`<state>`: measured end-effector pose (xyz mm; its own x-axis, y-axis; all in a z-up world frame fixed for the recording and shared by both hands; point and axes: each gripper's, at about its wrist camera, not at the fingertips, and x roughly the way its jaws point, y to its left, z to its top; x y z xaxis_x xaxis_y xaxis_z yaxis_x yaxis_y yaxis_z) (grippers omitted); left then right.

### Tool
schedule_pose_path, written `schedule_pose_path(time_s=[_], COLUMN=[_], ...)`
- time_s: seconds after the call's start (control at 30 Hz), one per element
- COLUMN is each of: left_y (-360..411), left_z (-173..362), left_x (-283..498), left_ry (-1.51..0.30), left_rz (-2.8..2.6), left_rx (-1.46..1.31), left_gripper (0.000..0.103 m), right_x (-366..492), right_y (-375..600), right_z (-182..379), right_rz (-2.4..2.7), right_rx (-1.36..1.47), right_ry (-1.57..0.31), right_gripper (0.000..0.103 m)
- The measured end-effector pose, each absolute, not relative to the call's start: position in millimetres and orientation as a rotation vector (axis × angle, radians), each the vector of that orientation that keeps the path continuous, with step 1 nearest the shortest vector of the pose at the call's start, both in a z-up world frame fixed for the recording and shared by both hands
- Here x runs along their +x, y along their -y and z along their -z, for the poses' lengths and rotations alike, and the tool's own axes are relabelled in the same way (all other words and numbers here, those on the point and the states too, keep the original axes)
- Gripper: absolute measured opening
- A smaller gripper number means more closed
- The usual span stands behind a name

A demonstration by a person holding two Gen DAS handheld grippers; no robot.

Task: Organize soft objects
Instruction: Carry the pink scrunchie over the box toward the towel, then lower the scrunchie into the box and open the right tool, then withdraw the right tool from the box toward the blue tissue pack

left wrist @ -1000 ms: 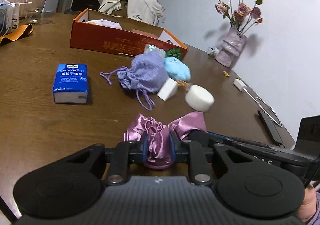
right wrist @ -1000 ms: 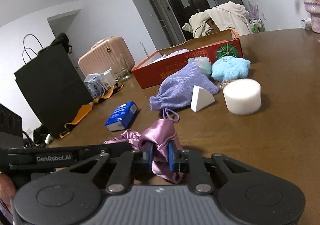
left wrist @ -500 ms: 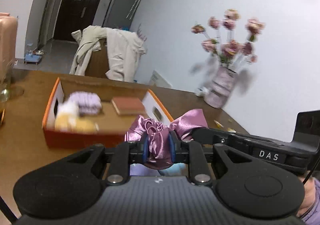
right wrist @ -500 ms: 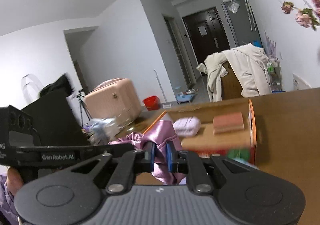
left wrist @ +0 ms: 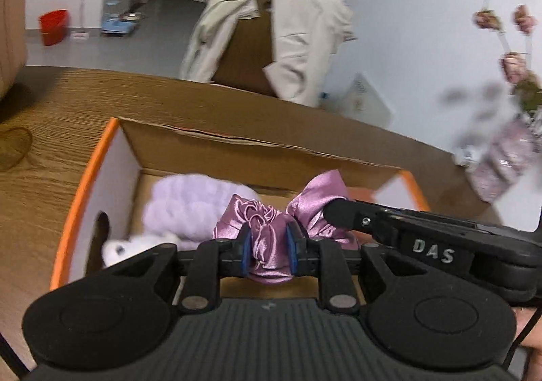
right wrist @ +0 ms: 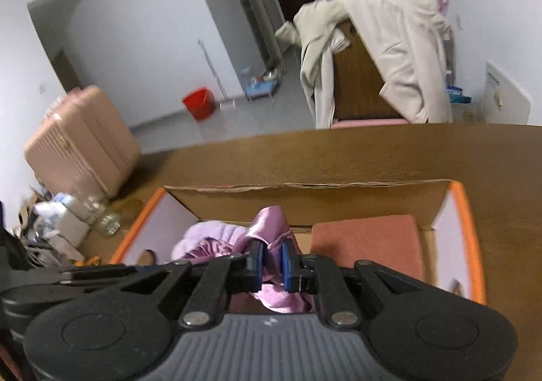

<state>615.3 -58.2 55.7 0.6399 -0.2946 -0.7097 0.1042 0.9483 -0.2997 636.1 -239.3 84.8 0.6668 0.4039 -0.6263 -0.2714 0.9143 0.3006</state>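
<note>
Now above box (left wrist: 84, 184) (both hand-held grippers): satin pouch (left wrist: 271, 245).

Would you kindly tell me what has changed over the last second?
Both grippers, left and right, lifted the satin pouch off the table and carried it forward, over the open box. Neither has let go. The fluffy lilac item and pink pad lie unmoved in the box.
</note>
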Motion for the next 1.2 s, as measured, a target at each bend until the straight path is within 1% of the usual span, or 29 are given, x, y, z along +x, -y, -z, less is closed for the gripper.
schedule_pose_path(time_s=[0.07,0.13,0.17,0.2,0.23,0.33,0.37,0.4,0.47,0.5,0.53,0.6,0.67,0.7,0.77,0.97,1.1,1.2], left_y=[53,51,50,49,49,54,55,56,54,52,49,46,41,38,32,12,7,4], left_z=[-47,-41,-40,-40,-40,-41,-41,-41,-46,-49,-57,-74,-97,-106,-128,-180,-203,-209], left_x=[623,628,629,630,631,630,629,629,626,625,619,604,586,579,555,474,424,379], left_ry=[-0.861,-0.875,-0.877,-0.881,-0.883,-0.878,-0.871,-0.869,-0.876,-0.874,-0.857,-0.811,-0.773,-0.758,-0.715,-0.616,-0.558,-0.512], left_rz=[0.184,0.181,0.168,0.159,0.161,0.172,0.181,0.182,0.181,0.184,0.176,0.165,0.171,0.174,0.170,0.160,0.162,0.161], left_rx=[-0.244,-0.252,-0.254,-0.262,-0.272,-0.258,-0.248,-0.244,-0.231,-0.228,-0.221,-0.192,-0.172,-0.167,-0.142,-0.066,-0.033,-0.021], left_gripper=[0.025,0.033,0.035,0.037,0.040,0.040,0.040,0.042,0.051,0.061,0.067,0.068,0.071,0.074,0.077,0.081,0.085,0.087], right_x=[650,661,666,671,673,670,667,666,661,658,653,640,621,612,586,497,439,394], right_y=[231,225,224,226,229,232,232,232,233,236,238,243,248,250,256,277,288,294], right_z=[-75,-65,-59,-55,-52,-49,-50,-52,-57,-62,-69,-86,-109,-120,-142,-198,-220,-224], right_rz=[-0.395,-0.382,-0.370,-0.363,-0.356,-0.339,-0.321,-0.304,-0.299,-0.292,-0.279,-0.277,-0.284,-0.287,-0.293,-0.293,-0.292,-0.288], right_rx=[0.188,0.166,0.170,0.182,0.191,0.157,0.140,0.133,0.137,0.141,0.147,0.154,0.153,0.151,0.146,0.086,0.050,0.053], right_ry=[-0.756,-0.765,-0.787,-0.814,-0.829,-0.825,-0.824,-0.821,-0.808,-0.803,-0.794,-0.760,-0.723,-0.706,-0.667,-0.557,-0.497,-0.438], right_gripper=[0.011,0.016,0.017,0.020,0.020,0.020,0.022,0.026,0.032,0.040,0.048,0.050,0.051,0.052,0.055,0.066,0.071,0.074])
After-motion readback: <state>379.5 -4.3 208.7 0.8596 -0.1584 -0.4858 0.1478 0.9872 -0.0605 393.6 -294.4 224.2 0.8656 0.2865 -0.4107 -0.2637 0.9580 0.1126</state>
